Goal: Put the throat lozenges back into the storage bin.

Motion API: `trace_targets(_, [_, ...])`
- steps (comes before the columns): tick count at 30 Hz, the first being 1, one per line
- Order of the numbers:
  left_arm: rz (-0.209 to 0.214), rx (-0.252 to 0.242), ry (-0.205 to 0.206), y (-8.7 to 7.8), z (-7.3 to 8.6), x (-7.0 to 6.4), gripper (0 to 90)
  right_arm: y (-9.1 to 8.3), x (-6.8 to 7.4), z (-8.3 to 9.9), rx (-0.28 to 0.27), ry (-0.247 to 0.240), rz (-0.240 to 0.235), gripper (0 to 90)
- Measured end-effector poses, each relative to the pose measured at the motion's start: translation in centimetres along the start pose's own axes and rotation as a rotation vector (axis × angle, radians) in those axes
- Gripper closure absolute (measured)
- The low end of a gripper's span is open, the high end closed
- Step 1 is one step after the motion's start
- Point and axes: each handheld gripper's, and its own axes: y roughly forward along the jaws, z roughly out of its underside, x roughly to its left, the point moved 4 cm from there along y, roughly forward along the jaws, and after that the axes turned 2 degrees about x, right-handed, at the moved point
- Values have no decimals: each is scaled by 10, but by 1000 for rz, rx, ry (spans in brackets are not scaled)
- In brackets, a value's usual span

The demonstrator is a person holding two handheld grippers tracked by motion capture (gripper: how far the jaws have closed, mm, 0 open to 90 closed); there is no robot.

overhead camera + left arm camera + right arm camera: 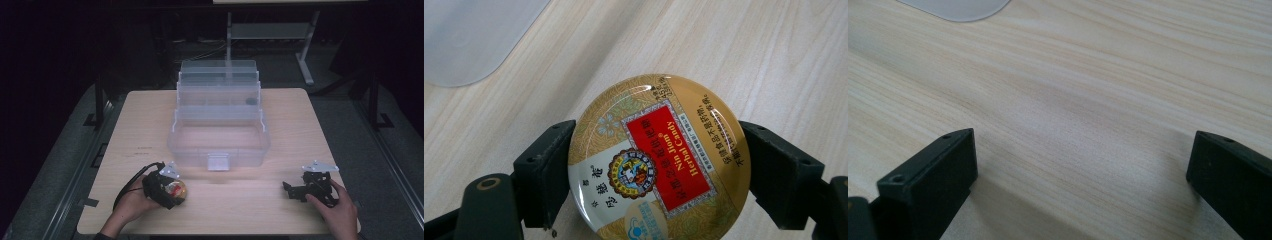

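Observation:
A round gold candy tin [659, 160] with a red label sits between the two black jaws of my left gripper [659, 172], which press its sides just above the wooden table. From above, the tin [178, 190] shows at the table's front left, in the left gripper [172, 192] held by a hand. My right gripper [295, 192] rests at the front right, its jaws wide apart in the right gripper view [1083, 175] with bare wood between them. A clear plastic tiered box [219, 125] stands open in the middle of the table.
The light wooden table [140, 125] ends close in front of both hands. A corner of the clear box [469, 40] lies beyond the tin. A metal stand [305, 45] and dark floor lie behind the table.

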Motion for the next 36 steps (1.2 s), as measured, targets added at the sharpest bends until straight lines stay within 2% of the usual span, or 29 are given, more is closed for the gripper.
trace_targets(14, [15, -43, -11, -13, -9, 1, 193, 0, 0, 0, 0, 1, 0, 0])
trace_targets(25, [26, -55, -4, -20, -13, 2, 193, 0, 0, 0, 0, 0, 0, 0])
trace_targets(30, [16, -52, 7, -24, -16, 3, 193, 0, 0, 0, 0, 1, 0, 0])
trace_targets(32, [14, -67, -4, -25, -18, 3, 193, 0, 0, 0, 0, 1, 0, 0])
trace_targets(36, [15, -75, 0, -29, -20, 3, 193, 0, 0, 0, 0, 0, 0, 0])
